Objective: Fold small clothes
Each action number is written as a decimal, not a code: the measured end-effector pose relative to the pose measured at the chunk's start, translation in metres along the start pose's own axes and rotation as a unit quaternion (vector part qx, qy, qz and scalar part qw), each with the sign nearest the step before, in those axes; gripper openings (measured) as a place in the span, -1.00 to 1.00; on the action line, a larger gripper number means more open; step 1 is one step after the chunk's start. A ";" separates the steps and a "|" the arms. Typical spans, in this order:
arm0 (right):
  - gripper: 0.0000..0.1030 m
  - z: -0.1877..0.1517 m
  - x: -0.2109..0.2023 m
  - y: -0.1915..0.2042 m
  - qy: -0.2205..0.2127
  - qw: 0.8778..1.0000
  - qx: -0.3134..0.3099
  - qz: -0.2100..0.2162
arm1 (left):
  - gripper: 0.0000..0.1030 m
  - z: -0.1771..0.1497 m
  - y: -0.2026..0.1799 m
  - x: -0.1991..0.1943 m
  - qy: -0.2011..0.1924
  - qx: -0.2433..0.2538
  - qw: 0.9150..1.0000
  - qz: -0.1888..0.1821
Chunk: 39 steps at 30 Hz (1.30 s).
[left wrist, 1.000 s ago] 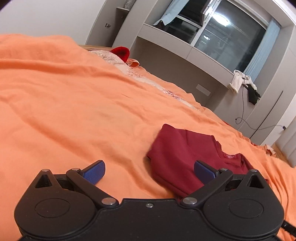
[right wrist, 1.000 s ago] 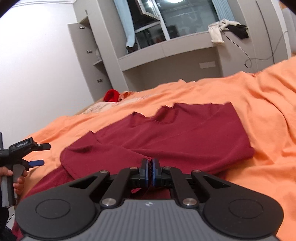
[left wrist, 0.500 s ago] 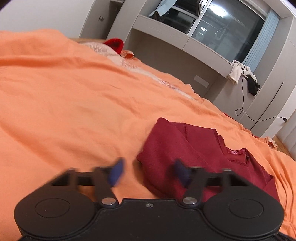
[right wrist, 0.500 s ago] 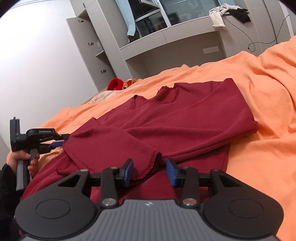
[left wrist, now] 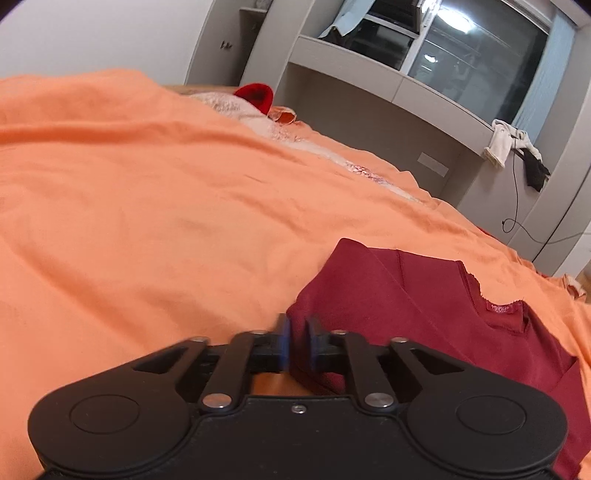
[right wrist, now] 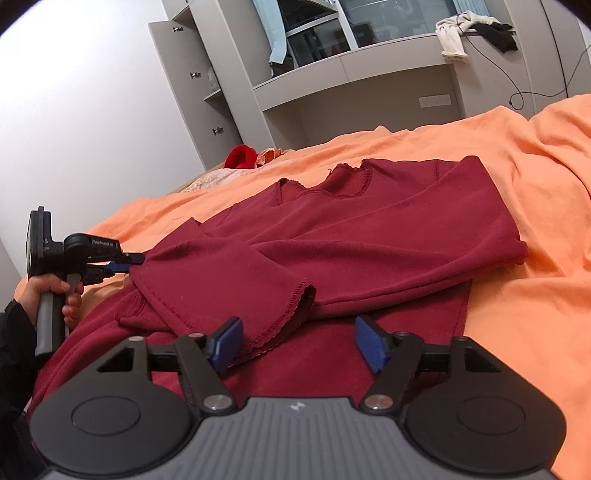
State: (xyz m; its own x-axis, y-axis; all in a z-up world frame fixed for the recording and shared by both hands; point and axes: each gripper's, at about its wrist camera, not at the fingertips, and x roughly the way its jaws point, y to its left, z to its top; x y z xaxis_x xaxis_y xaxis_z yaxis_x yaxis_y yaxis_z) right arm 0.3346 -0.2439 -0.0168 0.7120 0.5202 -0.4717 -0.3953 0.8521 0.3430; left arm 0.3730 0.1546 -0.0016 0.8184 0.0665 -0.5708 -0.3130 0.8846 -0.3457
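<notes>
A dark red long-sleeved shirt (right wrist: 369,236) lies on the orange bed sheet (right wrist: 535,332), both sleeves folded across its front. My left gripper (left wrist: 297,343) is at the shirt's (left wrist: 388,295) left folded edge. Its jaws are closing, with a narrow gap and red cloth pinched between the blue pads. The right wrist view shows the same left gripper (right wrist: 125,260), held by a hand (right wrist: 55,291), at that edge. My right gripper (right wrist: 298,345) is low over the shirt's lower part, its jaws opening. The folded sleeve's cuff (right wrist: 280,332) lies loose on the shirt just ahead of its left pad (right wrist: 225,343).
A bright red item (right wrist: 243,155) and pale patterned cloth (left wrist: 258,118) lie at the bed's far end. Grey cupboards (right wrist: 192,74) and a ledge with hanging clothes (right wrist: 454,33) and a cable stand behind. Orange sheet spreads wide to the left (left wrist: 129,203).
The right gripper let go of the sleeve cuff and opened; the cuff now rests on the shirt. The left gripper moved up to the shirt's left edge and went from wide open to nearly shut.
</notes>
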 end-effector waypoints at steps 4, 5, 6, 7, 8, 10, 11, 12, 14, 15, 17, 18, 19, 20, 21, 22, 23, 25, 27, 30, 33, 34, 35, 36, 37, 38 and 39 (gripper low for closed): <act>0.72 0.000 -0.002 0.002 -0.004 1.000 -0.006 0.001 | -0.34 0.000 0.008 -0.005 0.003 -0.022 1.000 -0.004; 0.77 0.000 -0.002 0.002 -0.005 1.000 -0.006 0.001 | -0.32 0.000 0.009 -0.006 0.001 -0.020 1.000 -0.006; 0.80 0.000 -0.003 0.002 -0.007 1.000 -0.007 0.001 | -0.24 -0.001 0.010 -0.008 -0.001 -0.017 1.000 -0.008; 0.85 -0.001 -0.004 0.002 -0.008 1.000 -0.007 0.000 | -0.13 -0.002 0.010 -0.010 -0.003 -0.013 1.000 -0.010; 0.89 -0.001 -0.006 0.001 -0.011 1.000 -0.007 0.000 | -0.06 -0.002 0.011 -0.013 -0.007 -0.010 1.000 -0.012; 0.93 -0.002 -0.011 0.000 -0.018 1.000 -0.005 -0.003 | 0.18 -0.004 0.012 -0.021 -0.016 -0.003 1.000 -0.014; 0.96 -0.003 -0.015 -0.002 -0.022 1.000 -0.005 -0.004 | 0.24 -0.005 0.012 -0.026 -0.021 0.000 1.000 -0.012; 0.98 -0.004 -0.018 -0.002 -0.027 1.000 -0.007 -0.006 | 0.34 -0.006 0.013 -0.032 -0.026 0.005 1.000 -0.009; 0.99 -0.008 -0.026 0.001 -0.036 0.999 -0.017 -0.017 | 0.47 -0.009 0.013 -0.043 -0.036 0.012 0.999 -0.006; 0.99 -0.010 -0.030 0.003 -0.039 0.999 -0.025 -0.022 | 0.56 -0.010 0.013 -0.049 -0.041 0.015 0.999 -0.007; 0.99 -0.015 -0.037 0.009 -0.046 0.997 -0.048 -0.034 | 0.69 -0.013 0.011 -0.062 -0.054 0.019 0.998 -0.010; 0.99 -0.018 -0.040 0.012 -0.049 0.996 -0.060 -0.040 | 0.76 -0.015 0.008 -0.067 -0.059 0.024 0.998 -0.013; 0.99 -0.021 -0.045 0.016 -0.053 0.995 -0.073 -0.046 | 0.81 -0.018 0.005 -0.072 -0.065 0.032 0.997 -0.018; 0.99 -0.025 -0.049 0.020 -0.057 0.993 -0.086 -0.050 | 0.81 -0.020 0.000 -0.076 -0.070 0.042 0.996 -0.022; 0.99 -0.029 -0.055 0.025 -0.064 0.991 -0.100 -0.054 | 0.83 -0.024 -0.003 -0.081 -0.075 0.051 0.996 -0.025; 0.99 -0.033 -0.060 0.029 -0.069 0.990 -0.114 -0.056 | 0.87 -0.027 -0.006 -0.086 -0.080 0.059 0.995 -0.027; 0.99 -0.037 -0.065 0.035 -0.075 0.987 -0.131 -0.057 | 0.91 -0.031 -0.009 -0.092 -0.084 0.065 0.994 -0.030; 0.99 -0.046 -0.074 0.047 -0.089 0.979 -0.172 -0.062 | 0.98 -0.041 -0.014 -0.105 -0.092 0.073 0.992 -0.041; 0.99 -0.054 -0.082 0.059 -0.103 0.970 -0.209 -0.065 | 0.98 -0.053 -0.019 -0.117 -0.097 0.083 0.990 -0.053; 0.99 -0.066 -0.093 0.071 -0.114 0.961 -0.245 -0.059 | 0.99 -0.072 -0.024 -0.135 -0.100 0.107 0.987 -0.063; 1.00 -0.081 -0.100 0.081 -0.107 0.957 -0.263 -0.049 | 0.99 -0.092 -0.024 -0.150 -0.104 0.132 0.984 -0.056; 0.99 -0.085 -0.102 0.083 -0.103 0.956 -0.270 -0.046 | 0.99 -0.098 -0.023 -0.155 -0.104 0.137 0.984 -0.053; 0.99 -0.091 -0.104 0.086 -0.098 0.954 -0.281 -0.045 | 0.99 -0.105 -0.021 -0.159 -0.103 0.140 0.983 -0.051; 0.99 -0.095 -0.105 0.088 -0.095 0.951 -0.290 -0.046 | 0.99 -0.110 -0.019 -0.163 -0.102 0.141 0.983 -0.051; 0.99 -0.101 -0.105 0.091 -0.092 0.948 -0.301 -0.048 | 0.99 -0.115 -0.016 -0.166 -0.100 0.142 0.984 -0.050; 1.00 -0.106 -0.106 0.093 -0.088 0.945 -0.311 -0.049 | 0.99 -0.121 -0.013 -0.171 -0.098 0.141 0.984 -0.049; 0.99 -0.110 -0.106 0.095 -0.083 0.943 -0.319 -0.049 | 0.99 -0.125 -0.011 -0.174 -0.096 0.136 0.985 -0.049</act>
State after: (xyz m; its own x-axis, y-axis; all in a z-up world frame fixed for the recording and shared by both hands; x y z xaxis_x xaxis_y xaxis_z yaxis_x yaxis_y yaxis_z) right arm 0.1580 -0.2119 -0.0241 0.8237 0.4656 -0.3237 -0.5532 0.7852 -0.2783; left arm 0.1732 0.0757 0.0082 0.9229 0.0372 -0.3832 -0.1081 0.9803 -0.1651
